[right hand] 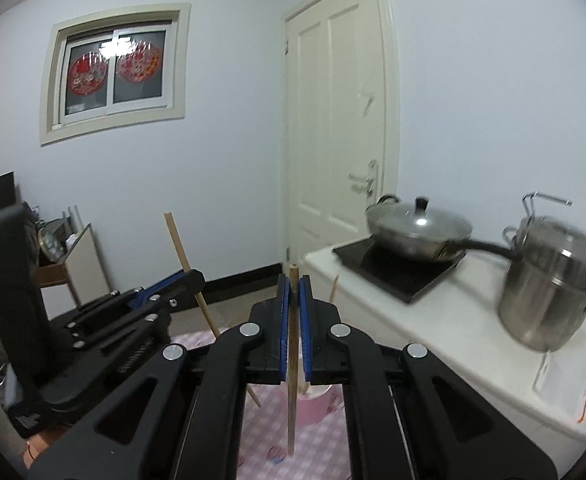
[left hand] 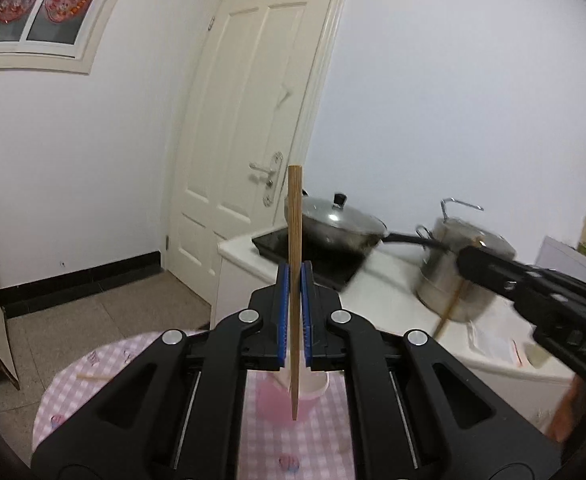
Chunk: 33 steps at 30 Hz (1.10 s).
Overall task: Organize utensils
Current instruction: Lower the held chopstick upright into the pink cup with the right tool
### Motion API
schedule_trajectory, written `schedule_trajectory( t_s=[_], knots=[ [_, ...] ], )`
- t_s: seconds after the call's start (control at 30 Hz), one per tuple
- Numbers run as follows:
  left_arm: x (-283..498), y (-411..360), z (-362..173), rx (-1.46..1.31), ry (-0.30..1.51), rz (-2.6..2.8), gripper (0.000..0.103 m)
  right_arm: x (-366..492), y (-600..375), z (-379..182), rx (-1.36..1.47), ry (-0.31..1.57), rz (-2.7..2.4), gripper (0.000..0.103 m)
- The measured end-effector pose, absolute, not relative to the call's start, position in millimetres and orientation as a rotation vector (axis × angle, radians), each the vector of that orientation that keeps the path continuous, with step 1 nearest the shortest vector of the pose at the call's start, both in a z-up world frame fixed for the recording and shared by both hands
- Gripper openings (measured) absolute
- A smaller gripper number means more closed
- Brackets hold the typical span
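I have 1 chopstick (left hand: 294, 292) pinched upright in the left gripper (left hand: 294, 280) and 1 in the right gripper (right hand: 293, 292), each hanging over the pink cup (left hand: 289, 394) below the jaws, so next I lower and let go.

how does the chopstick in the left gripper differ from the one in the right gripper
The left gripper grips its chopstick near mid-length, much of it above the pads; the right gripper grips its chopstick near the top. In the right wrist view the left one tilts, the right one stands upright. Both are wooden, clamped above the pink cup.
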<state>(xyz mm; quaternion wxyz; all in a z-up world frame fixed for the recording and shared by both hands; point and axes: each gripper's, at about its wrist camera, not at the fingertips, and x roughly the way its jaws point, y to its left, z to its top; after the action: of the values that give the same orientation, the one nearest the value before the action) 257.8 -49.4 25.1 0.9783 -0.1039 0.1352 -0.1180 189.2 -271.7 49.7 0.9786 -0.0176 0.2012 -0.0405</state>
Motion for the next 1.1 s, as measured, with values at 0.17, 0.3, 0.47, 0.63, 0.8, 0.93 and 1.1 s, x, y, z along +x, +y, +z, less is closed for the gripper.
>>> schedule_trajectory(
  t_s=[0.17, 0.3, 0.47, 0.63, 0.8, 0.93, 1.1],
  knots=[
    [292.5, -68.3, 18.7, -0.203, 0.259, -0.22, 0.006, 206.9, -287.3, 52.3, -0.038, 0.359, -0.105, 0.004],
    [308.4, -75.2, 7.1, -0.199, 0.265, -0.215, 0.006, 221.8, -299.9, 48.1, -0.025, 0.324, -0.117, 0.004],
    [325.9, -82.0, -13.2, -0.17, 0.298, -0.198, 0.006, 233.3, -311.9, 38.1, -0.001, 0.295, -0.115, 0.004],
    [335.3, -82.9, -32.9, -0.162, 0.344, -0.2, 0.006, 242.8, -320.9, 22.7, 0.017, 0.314, -0.113, 0.004],
    [337.3, -90.0, -49.6, -0.126, 0.376, -0.209, 0.006, 243.9, -324.8, 1.7, 0.031, 0.36, -0.112, 0.004],
    [334.9, -93.6, -57.3, -0.105, 0.399, -0.219, 0.006, 243.4, -326.9, -18.5, 0.046, 0.41, -0.111, 0.004],
    [331.9, -96.2, -66.0, -0.076, 0.424, -0.224, 0.006, 243.1, -326.1, -35.3, 0.053, 0.454, -0.117, 0.004]
  ],
)
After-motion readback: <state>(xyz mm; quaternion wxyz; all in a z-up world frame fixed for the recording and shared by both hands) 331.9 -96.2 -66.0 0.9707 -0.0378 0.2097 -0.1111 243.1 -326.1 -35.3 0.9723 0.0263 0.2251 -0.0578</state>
